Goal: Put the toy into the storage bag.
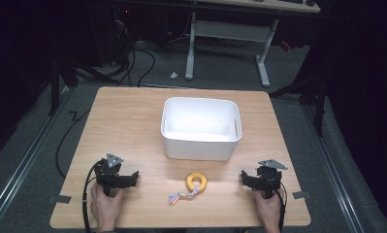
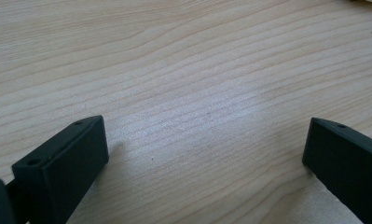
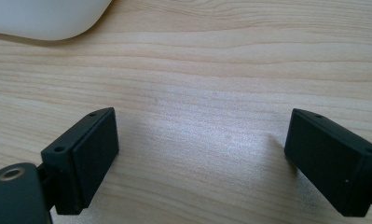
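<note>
Two grippers, left (image 1: 133, 177) and right (image 1: 245, 178), rest released, flanking the ring toy (image 1: 196, 182) between them, tub (image 1: 201, 144) beyond, ready to reach.

Each hand grips a black handheld claw: the left claw (image 1: 133, 177) and the right claw (image 1: 244, 177) both carry a grey three-cornered plate on top, and a black cable trails back from each along the forearm. In the two gripper views the jaws are flat, matt black rectangular blocks with small screw holes along their upper edges, and a round brass-coloured fastener sits at the base of one jaw. The forearms are bare, with no sleeve in sight.
</note>
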`<state>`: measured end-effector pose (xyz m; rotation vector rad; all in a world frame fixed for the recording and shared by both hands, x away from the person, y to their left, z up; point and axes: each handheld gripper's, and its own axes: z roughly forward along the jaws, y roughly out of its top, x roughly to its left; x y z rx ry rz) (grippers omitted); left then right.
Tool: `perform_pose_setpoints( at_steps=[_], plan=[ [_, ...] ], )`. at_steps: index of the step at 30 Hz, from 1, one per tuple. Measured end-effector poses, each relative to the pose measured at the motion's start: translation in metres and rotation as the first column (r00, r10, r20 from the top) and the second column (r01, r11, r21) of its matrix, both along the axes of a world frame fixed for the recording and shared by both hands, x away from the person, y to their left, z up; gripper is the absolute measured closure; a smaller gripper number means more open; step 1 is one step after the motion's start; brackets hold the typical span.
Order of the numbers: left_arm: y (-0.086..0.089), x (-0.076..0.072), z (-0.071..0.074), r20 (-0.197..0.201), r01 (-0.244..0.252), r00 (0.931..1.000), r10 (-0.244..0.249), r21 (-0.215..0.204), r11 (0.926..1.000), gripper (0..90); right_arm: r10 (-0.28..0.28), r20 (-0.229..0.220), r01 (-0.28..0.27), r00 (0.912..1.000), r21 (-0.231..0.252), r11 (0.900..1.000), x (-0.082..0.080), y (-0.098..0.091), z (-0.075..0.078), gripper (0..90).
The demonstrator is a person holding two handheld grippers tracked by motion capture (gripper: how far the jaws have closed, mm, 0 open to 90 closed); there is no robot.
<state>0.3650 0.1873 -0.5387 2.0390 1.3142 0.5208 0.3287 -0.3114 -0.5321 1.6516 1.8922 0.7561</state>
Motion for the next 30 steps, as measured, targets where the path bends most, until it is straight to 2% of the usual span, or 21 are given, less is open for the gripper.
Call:
perform_pose_setpoints(
  at_steps=[5,16,20,24,28,30],
  plan=[
    [-0.0005,-0.0005,0.0000,0.000,-0.002,1.0000,0.002,-0.001,1.0000,0.4,0.006,0.004,-0.006,1.0000,-0.001,1.0000,-0.0013,0.0003,0.0002,12.1],
    [-0.0035,-0.0030,0.0000,-0.001,0.027,0.9996,-0.027,0.001,0.9996,0.3,0.005,0.007,-0.005,1.0000,0.001,1.0000,-0.0014,0.0015,0.0004,13.4],
    [-0.0035,-0.0036,0.0001,0.000,0.029,0.9996,-0.029,0.001,0.9996,0.4,0.034,0.006,-0.034,0.9994,0.001,0.9994,-0.0003,0.0022,0.0004,13.1],
    [-0.0035,-0.0038,0.0001,0.000,0.029,0.9996,-0.029,0.001,0.9996,0.3,0.034,0.006,-0.034,0.9994,0.004,0.9994,-0.0011,0.0030,0.0003,13.2],
    [-0.0035,-0.0038,0.0001,0.000,0.029,0.9996,-0.029,0.001,0.9996,0.4,0.078,0.006,-0.078,0.9970,0.001,0.9970,-0.0049,0.0038,0.0004,13.4],
    [-0.0034,-0.0037,0.0001,0.000,0.029,0.9996,-0.029,0.001,0.9996,0.3,0.081,0.005,-0.081,0.9967,0.001,0.9967,-0.0060,0.0049,0.0008,15.5]
  ],
)
